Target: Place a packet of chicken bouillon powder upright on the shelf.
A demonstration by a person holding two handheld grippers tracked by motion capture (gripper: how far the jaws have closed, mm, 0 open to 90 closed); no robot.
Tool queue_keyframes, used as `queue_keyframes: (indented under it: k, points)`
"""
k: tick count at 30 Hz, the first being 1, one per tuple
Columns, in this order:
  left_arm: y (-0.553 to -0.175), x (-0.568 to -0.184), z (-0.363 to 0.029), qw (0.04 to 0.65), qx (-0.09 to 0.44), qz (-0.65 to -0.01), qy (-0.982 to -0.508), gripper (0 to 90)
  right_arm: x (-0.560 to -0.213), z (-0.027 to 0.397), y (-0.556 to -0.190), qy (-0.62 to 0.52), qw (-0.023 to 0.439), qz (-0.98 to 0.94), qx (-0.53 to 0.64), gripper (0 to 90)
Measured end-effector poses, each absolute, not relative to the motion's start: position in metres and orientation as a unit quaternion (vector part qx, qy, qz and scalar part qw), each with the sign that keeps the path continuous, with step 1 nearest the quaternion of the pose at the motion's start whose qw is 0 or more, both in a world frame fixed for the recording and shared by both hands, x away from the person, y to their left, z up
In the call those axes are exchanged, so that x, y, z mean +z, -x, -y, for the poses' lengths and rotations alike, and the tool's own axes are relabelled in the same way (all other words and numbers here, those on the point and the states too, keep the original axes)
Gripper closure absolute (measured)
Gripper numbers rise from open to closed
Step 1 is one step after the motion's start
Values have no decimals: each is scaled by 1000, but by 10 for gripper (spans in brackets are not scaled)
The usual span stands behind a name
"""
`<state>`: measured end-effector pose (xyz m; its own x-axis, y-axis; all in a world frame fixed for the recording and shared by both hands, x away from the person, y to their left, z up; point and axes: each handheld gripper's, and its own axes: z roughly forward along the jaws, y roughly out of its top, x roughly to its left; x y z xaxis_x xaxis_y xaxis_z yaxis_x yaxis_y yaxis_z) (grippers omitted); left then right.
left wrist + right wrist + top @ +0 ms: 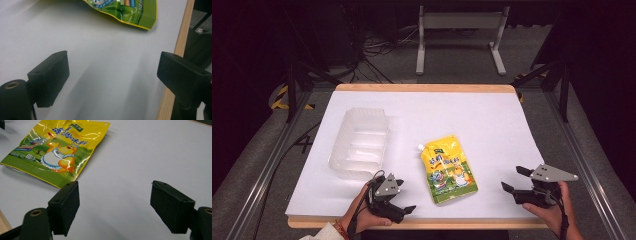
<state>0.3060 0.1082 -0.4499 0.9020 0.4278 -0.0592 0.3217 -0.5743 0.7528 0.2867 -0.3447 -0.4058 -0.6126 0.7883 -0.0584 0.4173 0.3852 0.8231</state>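
A yellow and green spouted pouch (pixel 447 167) with a cartoon duck lies flat on the white table (pixel 462 115), near the front middle. My left gripper (pixel 404 196) rests at the front edge, just left of the pouch, open with nothing between its jaws. In the left gripper view, my left gripper (pixel 112 63) stands open and the pouch's bottom corner (pixel 130 11) lies ahead of it. My right gripper (pixel 513 179) sits to the pouch's right, open and apart from it. In the right gripper view, my right gripper (pixel 115 192) is over bare table, with the pouch (pixel 57 147) ahead to the left.
A clear plastic tray (pixel 359 142) stands on the left half of the table, behind my left gripper. The table's wooden front edge (pixel 180 45) runs close beside the left gripper. Beyond the table are a grey frame (pixel 459 30) and cables on the floor.
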Motion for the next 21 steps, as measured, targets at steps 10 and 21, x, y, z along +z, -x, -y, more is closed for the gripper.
queue_keyframes:
  k: [10,21]
  points:
    - [-303,-450,-107,414,57,-213,-883,106,-410,345,-287,-373,225,-807,398,228]
    - [-317,-448,-95,415,52,-226,-880,158,-420,323,-305,-361,200,-829,378,280]
